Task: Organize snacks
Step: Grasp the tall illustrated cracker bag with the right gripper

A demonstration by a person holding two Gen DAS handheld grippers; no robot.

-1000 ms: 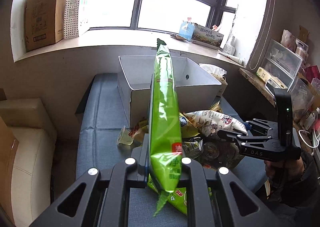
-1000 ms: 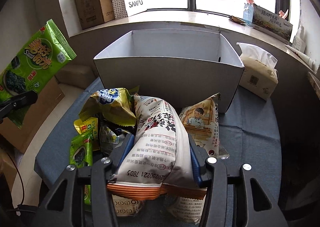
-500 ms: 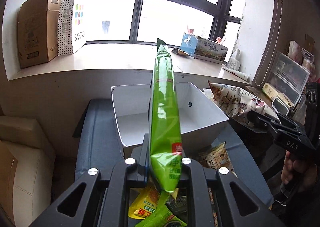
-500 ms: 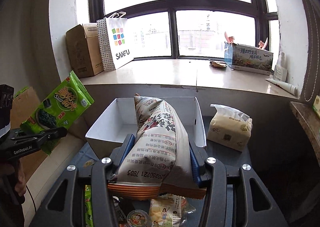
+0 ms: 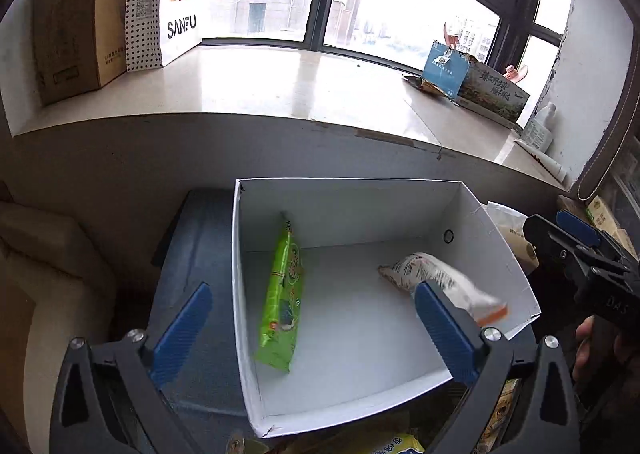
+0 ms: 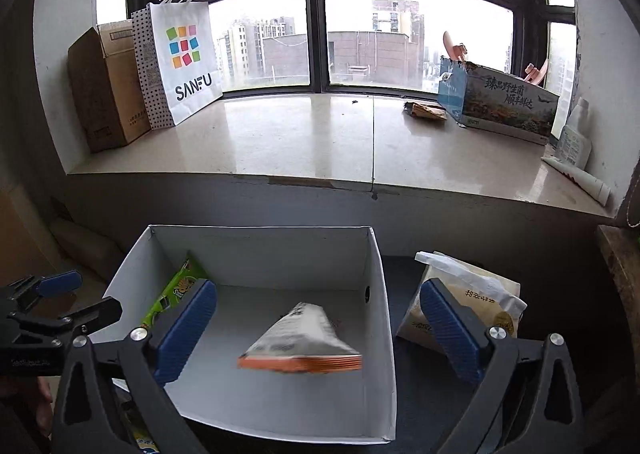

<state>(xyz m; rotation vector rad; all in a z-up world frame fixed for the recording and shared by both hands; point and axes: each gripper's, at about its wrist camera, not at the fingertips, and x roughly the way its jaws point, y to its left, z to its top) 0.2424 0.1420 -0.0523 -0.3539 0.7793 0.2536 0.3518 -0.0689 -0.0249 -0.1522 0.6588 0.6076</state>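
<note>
Fingers (image 5: 182, 324) of both grippers spread wide and empty above white box (image 5: 496, 238), green snack packet (image 5: 282, 294) propped against its left wall, white-and-orange bag (image 6: 300, 338) blurred near its floor, seemingly just released, left gripper (image 5: 316, 334) and right gripper (image 6: 316, 330) angled downward over near rim.

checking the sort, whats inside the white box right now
Two snacks: a green bag standing against the left wall of the box, and a blurred white bag with an orange edge toward the right. Part of the floor is hidden by bags and claws.
</note>
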